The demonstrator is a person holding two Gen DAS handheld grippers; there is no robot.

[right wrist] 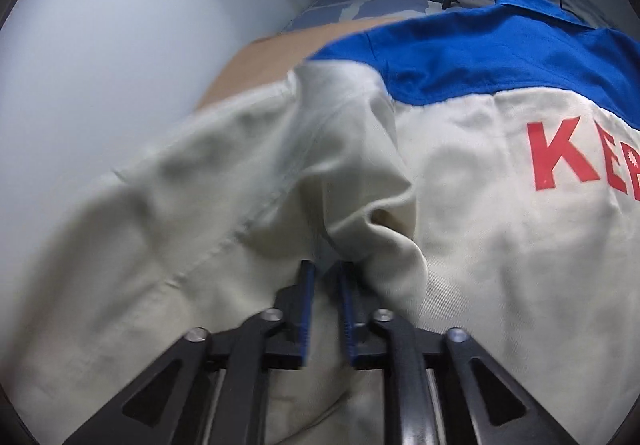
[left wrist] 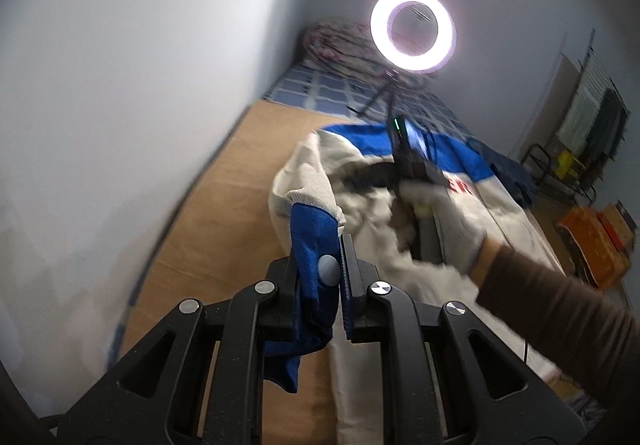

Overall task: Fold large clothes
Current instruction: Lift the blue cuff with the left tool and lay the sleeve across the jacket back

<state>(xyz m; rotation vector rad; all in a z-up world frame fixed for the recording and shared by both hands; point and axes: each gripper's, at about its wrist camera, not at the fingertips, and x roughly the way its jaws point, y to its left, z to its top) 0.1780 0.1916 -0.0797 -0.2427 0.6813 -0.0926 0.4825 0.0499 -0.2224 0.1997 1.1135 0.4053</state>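
A cream work jacket (right wrist: 460, 173) with a blue yoke (right wrist: 480, 57) and red letters (right wrist: 560, 157) lies back up on a wooden board (left wrist: 224, 205). In the left wrist view my left gripper (left wrist: 338, 245) is shut on the sleeve's blue cuff (left wrist: 312, 241), which carries a snap button and is lifted off the board. My right gripper (right wrist: 326, 269) stands open just over the cream sleeve (right wrist: 200, 205). A raised fold (right wrist: 384, 229) sits beside its right finger, and nothing is pinched between the blue pads. A gloved hand (left wrist: 440, 213) on a brown sleeve (left wrist: 560, 305) holds that tool over the jacket.
A lit ring light (left wrist: 412, 31) on a tripod stands behind the jacket on a blue chequered sheet (left wrist: 320, 85), with a folded quilt (left wrist: 336, 41) beyond. A white wall runs along the left. A drying rack (left wrist: 592, 113) and an orange box (left wrist: 592, 241) are at the right.
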